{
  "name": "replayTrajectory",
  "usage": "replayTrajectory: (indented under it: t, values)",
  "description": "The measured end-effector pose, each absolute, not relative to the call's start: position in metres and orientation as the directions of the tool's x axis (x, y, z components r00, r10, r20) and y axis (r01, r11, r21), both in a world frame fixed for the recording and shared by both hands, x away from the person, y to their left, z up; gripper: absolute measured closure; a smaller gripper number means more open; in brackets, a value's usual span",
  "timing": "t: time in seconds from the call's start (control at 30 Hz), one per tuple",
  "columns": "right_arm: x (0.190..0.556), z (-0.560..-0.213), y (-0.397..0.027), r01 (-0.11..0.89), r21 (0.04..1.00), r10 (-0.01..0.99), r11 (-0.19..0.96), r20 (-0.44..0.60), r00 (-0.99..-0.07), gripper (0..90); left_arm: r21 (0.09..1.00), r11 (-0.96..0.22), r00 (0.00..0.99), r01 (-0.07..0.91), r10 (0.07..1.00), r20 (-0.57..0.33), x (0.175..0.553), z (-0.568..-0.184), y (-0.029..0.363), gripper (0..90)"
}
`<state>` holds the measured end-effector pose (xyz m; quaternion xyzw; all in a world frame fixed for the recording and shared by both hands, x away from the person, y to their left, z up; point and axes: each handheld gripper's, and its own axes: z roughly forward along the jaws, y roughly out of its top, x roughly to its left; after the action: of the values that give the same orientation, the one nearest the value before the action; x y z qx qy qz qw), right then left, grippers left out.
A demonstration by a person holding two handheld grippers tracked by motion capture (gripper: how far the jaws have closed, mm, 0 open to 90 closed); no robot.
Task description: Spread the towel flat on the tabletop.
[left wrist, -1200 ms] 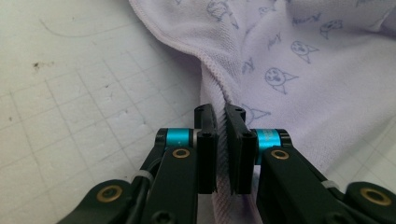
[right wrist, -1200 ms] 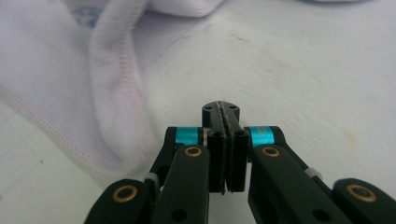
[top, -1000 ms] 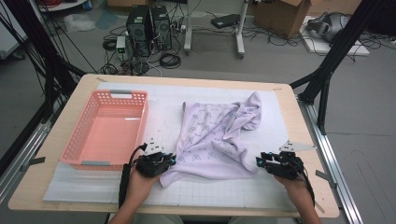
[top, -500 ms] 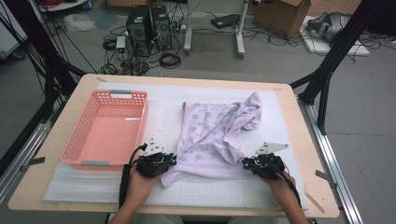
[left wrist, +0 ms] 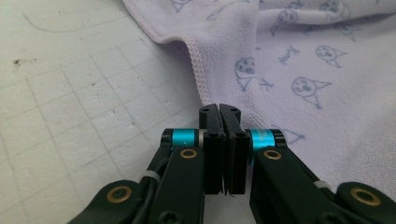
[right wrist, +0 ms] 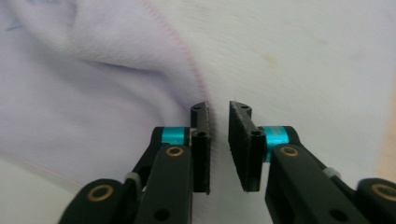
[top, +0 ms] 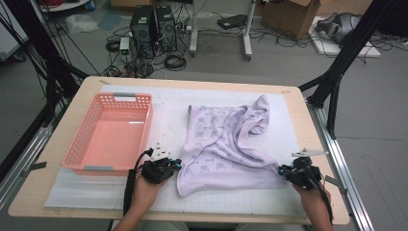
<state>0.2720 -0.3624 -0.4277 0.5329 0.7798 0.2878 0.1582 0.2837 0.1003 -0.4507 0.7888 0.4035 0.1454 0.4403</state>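
Lilac printed towel lies on the desk, its edge pinched in the left claw, while the right claw, just opening, stands slightly apart at the hem.

- Left gripper: two flat black jaws on black metal links, each link fixed with a brass-coloured screw.
- A bright blue sleeve sits at the base of each jaw; small black screws mark the jaw faces.
- White ties wrap the lower links.
- Right gripper: same build, with ridged black pads.
- From the high view, a thick black cable trails from the left gripper.
- A grey three-cornered plate tops the right gripper.
- Forearms are bare, no sleeves.
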Motion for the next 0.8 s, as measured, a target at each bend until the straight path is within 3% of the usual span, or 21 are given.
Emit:
replayTrajectory:
  t: [0.03, 0.13, 0.2, 0.33, 0.4, 0.43, 0.5, 0.53, 0.6, 0.8]
  values:
    - [0.271, -0.427, -0.368, 0.726, 0.639, 0.919, 0.252, 0.075, -0.386, 73.5, 0.815, -0.275, 0.622, 0.510, 0.773, -0.128, 0.284, -0.450, 0.101, 84.7]
    - [0.271, -0.423, -0.373, 0.674, 0.704, 0.905, 0.223, 0.108, -0.412, 62.7, 0.818, -0.181, 0.603, 0.547, 0.762, -0.234, 0.287, -0.450, 0.102, 61.1]
    - [0.273, -0.421, -0.372, 0.634, 0.741, 0.895, 0.221, 0.105, -0.434, 59.4, 0.821, -0.182, 0.610, 0.542, 0.757, -0.235, 0.287, -0.451, 0.098, 52.7]
    - [0.288, -0.425, -0.358, 0.583, 0.778, 0.836, 0.234, 0.144, -0.529, 53.5, 0.798, -0.240, 0.627, 0.553, 0.750, -0.209, 0.293, -0.452, 0.088, 48.5]
    - [0.297, -0.432, -0.347, 0.582, 0.774, 0.798, 0.249, 0.177, -0.577, 53.7, 0.792, -0.286, 0.640, 0.540, 0.751, -0.165, 0.293, -0.452, 0.083, 51.1]
    - [0.300, -0.436, -0.340, 0.587, 0.759, 0.791, 0.281, 0.162, -0.590, 56.4, 0.793, -0.304, 0.649, 0.528, 0.747, -0.145, 0.292, -0.452, 0.082, 57.7]
    - [0.305, -0.442, -0.331, 0.603, 0.715, 0.789, 0.355, 0.118, -0.604, 70.7, 0.795, -0.313, 0.668, 0.520, 0.729, -0.150, 0.289, -0.451, 0.082, 80.3]
    - [0.305, -0.443, -0.331, 0.607, 0.712, 0.791, 0.352, 0.121, -0.600, 79.6, 0.795, -0.323, 0.668, 0.513, 0.732, -0.134, 0.287, -0.450, 0.082, 83.5]
    - [0.300, -0.439, -0.335, 0.630, 0.693, 0.818, 0.350, 0.101, -0.566, 84.2, 0.791, -0.328, 0.663, 0.517, 0.738, -0.127, 0.282, -0.449, 0.086, 84.9]
    - [0.266, -0.431, -0.363, 0.668, 0.654, 0.858, 0.356, 0.054, -0.511, 85.8, 0.782, -0.301, 0.658, 0.546, 0.731, -0.178, 0.266, -0.447, 0.106, 85.0]
